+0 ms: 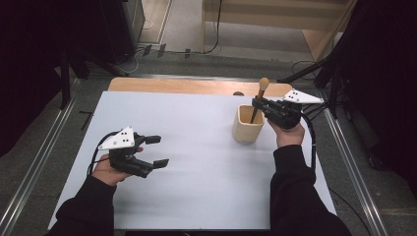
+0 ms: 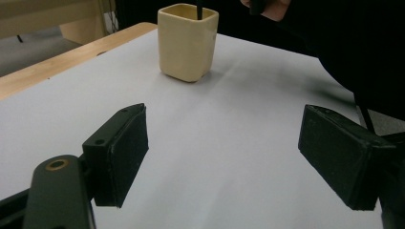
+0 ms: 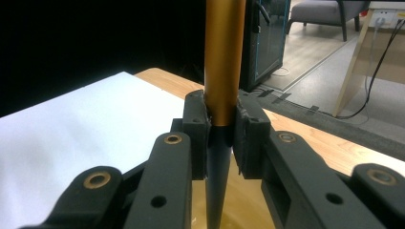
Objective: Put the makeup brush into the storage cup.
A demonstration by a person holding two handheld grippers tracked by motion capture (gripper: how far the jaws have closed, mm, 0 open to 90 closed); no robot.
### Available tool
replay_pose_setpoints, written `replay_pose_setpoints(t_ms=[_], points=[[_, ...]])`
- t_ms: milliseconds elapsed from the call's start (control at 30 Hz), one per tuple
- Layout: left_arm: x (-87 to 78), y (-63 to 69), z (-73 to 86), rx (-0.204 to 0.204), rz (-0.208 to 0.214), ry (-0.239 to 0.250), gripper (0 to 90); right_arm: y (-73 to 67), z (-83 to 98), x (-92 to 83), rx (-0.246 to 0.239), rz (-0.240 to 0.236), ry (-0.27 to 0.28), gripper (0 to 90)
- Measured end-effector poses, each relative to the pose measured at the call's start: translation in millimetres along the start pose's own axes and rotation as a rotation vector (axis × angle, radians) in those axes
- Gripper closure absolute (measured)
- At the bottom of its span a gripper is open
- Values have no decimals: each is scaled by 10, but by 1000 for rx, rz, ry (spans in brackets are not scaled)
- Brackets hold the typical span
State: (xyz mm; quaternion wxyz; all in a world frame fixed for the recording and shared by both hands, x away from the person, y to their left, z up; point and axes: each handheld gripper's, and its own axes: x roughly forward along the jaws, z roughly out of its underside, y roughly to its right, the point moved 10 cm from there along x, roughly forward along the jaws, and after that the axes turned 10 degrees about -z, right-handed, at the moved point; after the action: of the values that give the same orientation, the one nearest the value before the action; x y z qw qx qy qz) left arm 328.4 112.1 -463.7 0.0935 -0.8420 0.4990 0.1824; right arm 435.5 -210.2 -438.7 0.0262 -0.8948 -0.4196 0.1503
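White table (image 1: 196, 162): right gripper (image 3: 220, 131) pinching brush (image 3: 223, 62), handle tip seemingly inside cup (image 1: 247, 125); left gripper (image 2: 224, 152) spread wide, holding nothing

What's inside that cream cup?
A brush's dark handle goes into the cup, gripped by the right gripper. The handle's lower end and the cup's bottom are hidden by its walls.

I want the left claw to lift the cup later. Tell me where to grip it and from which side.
Grip the cup across two opposite flat walls near the rim, coming in level from its open near side. It stands upright and square-sided, so flat pads should seat well. Stay off the top: the brush held by the right claw stands in it.
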Motion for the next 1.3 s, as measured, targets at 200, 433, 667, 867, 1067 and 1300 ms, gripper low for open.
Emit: replay_pose_setpoints(t_ms=[200,433,667,867,1067,1300], points=[[-50,-59,-8,-10,-18,13,177,20,50,0,4,0,2,783],[-53,-66,-7,-7,-20,14,176,24,73,-6,5,1,3,742],[-69,-86,-9,-15,-23,16,176,47,122,-42,40,7,-23,423],[-69,-101,2,-14,-29,12,176,-19,146,-79,43,-29,-35,367],[-83,-129,19,-17,-36,7,174,-117,177,-126,27,-27,-14,360],[-92,-150,31,-21,-42,7,174,-246,295,-120,14,-65,-29,344]])
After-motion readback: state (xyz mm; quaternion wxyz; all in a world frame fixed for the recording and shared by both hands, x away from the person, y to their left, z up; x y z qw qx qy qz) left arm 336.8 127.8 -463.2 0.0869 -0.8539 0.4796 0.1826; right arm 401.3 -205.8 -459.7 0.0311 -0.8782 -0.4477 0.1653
